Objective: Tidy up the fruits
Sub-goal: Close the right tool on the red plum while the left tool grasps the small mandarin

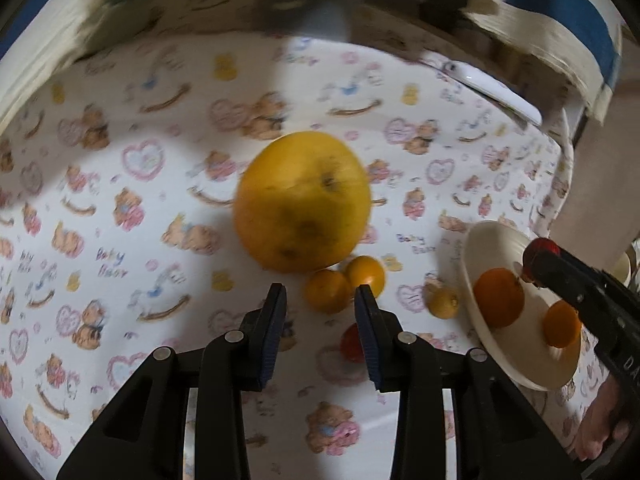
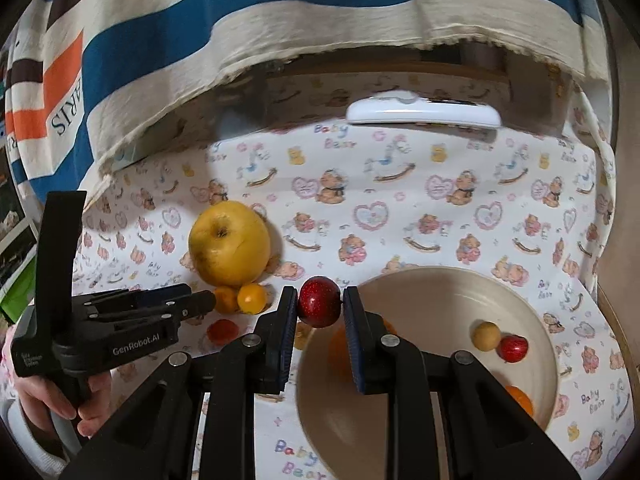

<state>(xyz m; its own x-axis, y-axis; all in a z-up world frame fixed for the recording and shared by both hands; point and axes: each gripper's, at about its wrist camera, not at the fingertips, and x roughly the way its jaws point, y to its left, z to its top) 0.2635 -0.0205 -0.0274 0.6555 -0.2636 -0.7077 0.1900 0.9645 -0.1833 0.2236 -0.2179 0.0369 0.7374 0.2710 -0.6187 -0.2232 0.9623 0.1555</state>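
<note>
My right gripper (image 2: 319, 305) is shut on a small dark red fruit (image 2: 319, 302) and holds it above the near left rim of a cream bowl (image 2: 448, 280). The bowl holds an orange (image 2: 338, 350), a tan ball-shaped fruit (image 2: 486, 335), a small red fruit (image 2: 513, 348) and another orange (image 2: 520, 400). My left gripper (image 1: 320, 294) is open and empty, just short of two small oranges (image 1: 328, 291) (image 1: 366, 276) beside a large yellow fruit (image 1: 303, 201). A small red fruit (image 1: 350, 343) lies under its right finger. A small yellow fruit (image 1: 443, 302) lies by the bowl (image 1: 492, 240).
The table is covered with a teddy-bear print cloth (image 2: 400, 208). A white remote-like device (image 2: 422, 113) lies at the far edge. A striped blue, cream and orange cloth (image 2: 160, 40) hangs behind the table. The right gripper shows in the left wrist view (image 1: 532, 264) over the bowl.
</note>
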